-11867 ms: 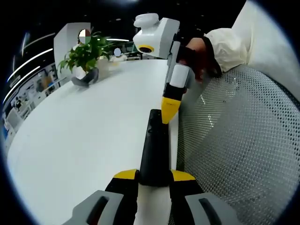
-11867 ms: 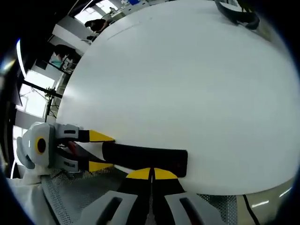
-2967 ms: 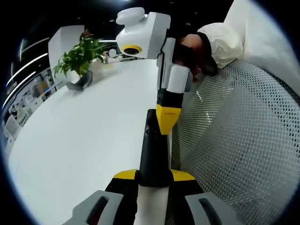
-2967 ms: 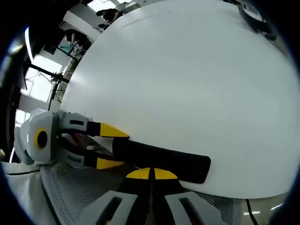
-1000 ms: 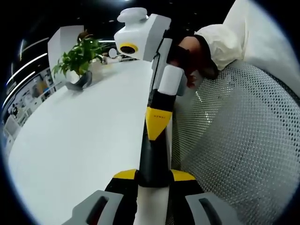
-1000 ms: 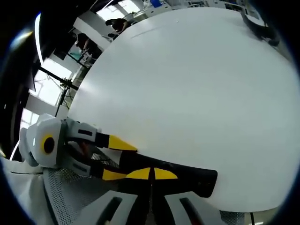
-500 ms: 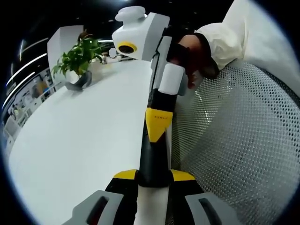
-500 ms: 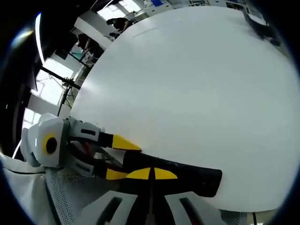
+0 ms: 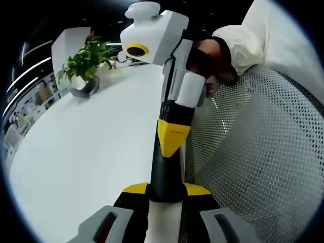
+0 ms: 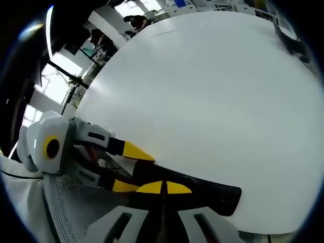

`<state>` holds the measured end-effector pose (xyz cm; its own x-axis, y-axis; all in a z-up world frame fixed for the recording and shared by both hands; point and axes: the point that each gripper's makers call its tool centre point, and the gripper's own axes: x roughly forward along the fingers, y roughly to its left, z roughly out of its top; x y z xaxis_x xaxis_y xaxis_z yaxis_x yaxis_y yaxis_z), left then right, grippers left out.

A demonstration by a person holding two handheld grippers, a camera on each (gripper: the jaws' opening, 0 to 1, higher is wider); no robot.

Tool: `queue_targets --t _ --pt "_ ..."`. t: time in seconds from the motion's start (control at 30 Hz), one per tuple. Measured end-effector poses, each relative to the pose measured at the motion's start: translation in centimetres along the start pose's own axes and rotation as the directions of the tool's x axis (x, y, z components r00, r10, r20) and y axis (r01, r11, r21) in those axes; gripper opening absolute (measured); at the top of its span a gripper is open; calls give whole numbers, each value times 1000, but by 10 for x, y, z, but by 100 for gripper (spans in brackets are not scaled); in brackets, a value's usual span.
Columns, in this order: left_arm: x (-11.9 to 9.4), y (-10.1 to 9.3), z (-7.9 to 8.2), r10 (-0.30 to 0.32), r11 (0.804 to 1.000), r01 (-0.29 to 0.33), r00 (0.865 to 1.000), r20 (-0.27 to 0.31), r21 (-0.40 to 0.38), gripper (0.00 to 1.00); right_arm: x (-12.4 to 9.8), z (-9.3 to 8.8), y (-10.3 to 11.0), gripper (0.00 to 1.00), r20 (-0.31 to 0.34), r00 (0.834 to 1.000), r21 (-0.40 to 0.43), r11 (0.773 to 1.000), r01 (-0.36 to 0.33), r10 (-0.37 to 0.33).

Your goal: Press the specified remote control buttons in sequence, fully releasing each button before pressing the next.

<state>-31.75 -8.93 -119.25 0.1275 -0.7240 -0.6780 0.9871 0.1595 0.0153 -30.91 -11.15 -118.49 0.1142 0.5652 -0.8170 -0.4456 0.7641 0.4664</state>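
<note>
1. An office: a broad white bench (image 9: 86, 147) with a potted plant (image 9: 86, 61) at its far end.
2. A white mesh chair back (image 9: 253, 162) beside it; bright windows (image 10: 50, 86) and desks beyond.

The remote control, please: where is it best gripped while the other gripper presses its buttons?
Probably the near end of the remote control, jaws across its narrow width, as the left gripper holds it now. It is long and slim, so an end grip leaves its face free for the right gripper, coming from above.

Bright even light, table (image 10: 212, 101) glare, sharp centre, fisheye-warped edges
</note>
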Motion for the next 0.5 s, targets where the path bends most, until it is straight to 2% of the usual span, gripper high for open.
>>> queue_targets --t 0.5 --pt "0 1 0 19 999 -19 1000 -9 -29 25 0 4 -1 0 11 1000 -6 1000 5 -5"
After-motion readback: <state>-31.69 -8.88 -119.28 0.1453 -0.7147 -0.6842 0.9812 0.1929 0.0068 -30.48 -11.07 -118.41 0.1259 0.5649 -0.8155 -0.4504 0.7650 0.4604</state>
